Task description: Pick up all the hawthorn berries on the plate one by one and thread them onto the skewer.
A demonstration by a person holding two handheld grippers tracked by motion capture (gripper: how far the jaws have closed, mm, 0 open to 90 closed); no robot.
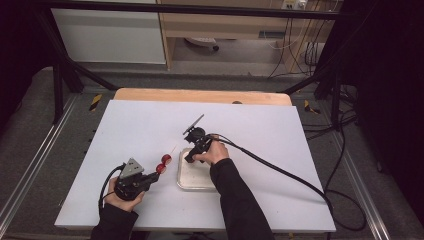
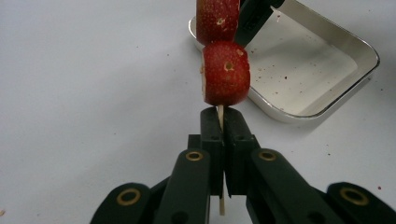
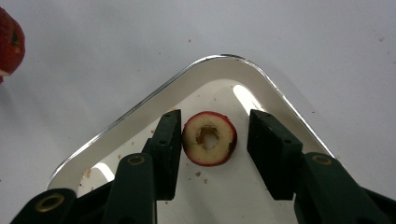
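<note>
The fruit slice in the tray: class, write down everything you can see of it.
The fruit slice is a round ring with red skin, pale yellowish flesh and a ragged hole through its cored middle. It lies flat on the floor of the white metal tray, near one rounded corner, with small crumbs around it. The right gripper straddles it with its jaws apart; one jaw stands close against the skin, the other is clear of it.

- Tray (image 3: 140, 105): white inside, shiny silver rim, speckled with reddish crumbs.
- Fruit ring (image 3: 209, 138) in the tray: red skin, pale cream flesh.
- Skewered pieces (image 2: 226, 72) beside the tray: red, on a pale wooden skewer (image 2: 220, 115).
- Table (image 1: 135, 130): plain white.
</note>
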